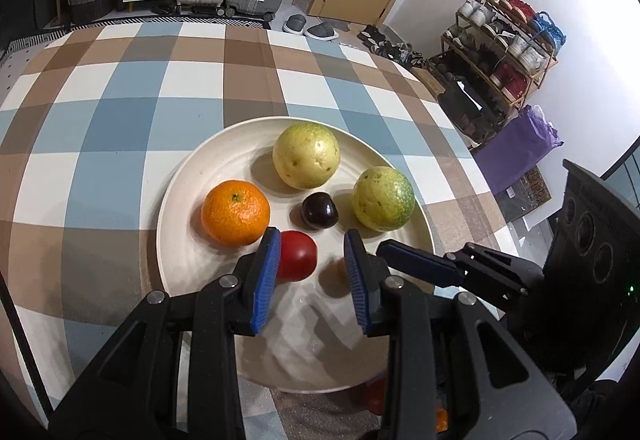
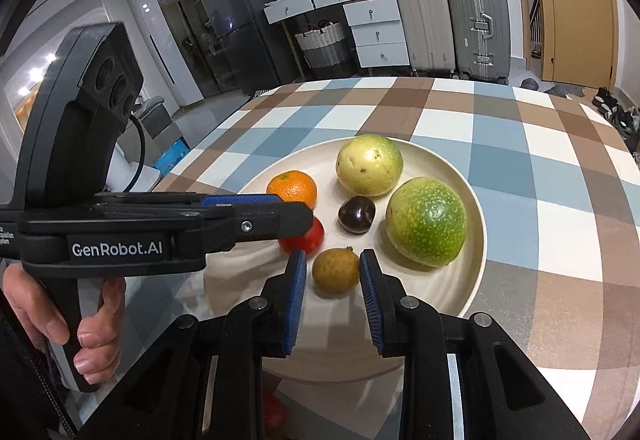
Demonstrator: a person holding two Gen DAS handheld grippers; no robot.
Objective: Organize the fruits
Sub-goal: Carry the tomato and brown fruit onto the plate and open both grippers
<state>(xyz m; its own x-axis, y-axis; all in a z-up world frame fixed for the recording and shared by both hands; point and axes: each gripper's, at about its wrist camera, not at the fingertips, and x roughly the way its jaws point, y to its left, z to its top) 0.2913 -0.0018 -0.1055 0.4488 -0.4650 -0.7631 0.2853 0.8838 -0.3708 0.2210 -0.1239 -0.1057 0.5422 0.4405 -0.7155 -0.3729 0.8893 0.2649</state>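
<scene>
A cream plate (image 1: 192,176) (image 2: 468,284) on the checked tablecloth holds an orange (image 1: 235,212) (image 2: 292,189), a yellow-green fruit (image 1: 306,154) (image 2: 369,165), a greener one (image 1: 383,198) (image 2: 426,221), a dark plum (image 1: 319,210) (image 2: 356,214), a red tomato (image 1: 297,255) (image 2: 310,240) and a small brown fruit (image 1: 336,274) (image 2: 335,270). My left gripper (image 1: 312,244) is open above the plate, the tomato by its left pad. My right gripper (image 2: 333,260) is open with the brown fruit between its pads, apart from both; it also shows in the left wrist view (image 1: 420,264).
The table's right edge (image 1: 460,128) drops to the floor with a shoe rack (image 1: 500,52) and a purple bag (image 1: 516,148). Suitcases (image 2: 452,20) and drawers (image 2: 376,28) stand behind the table. A red fruit (image 2: 274,410) and an orange one (image 1: 441,420) lie off the plate near me.
</scene>
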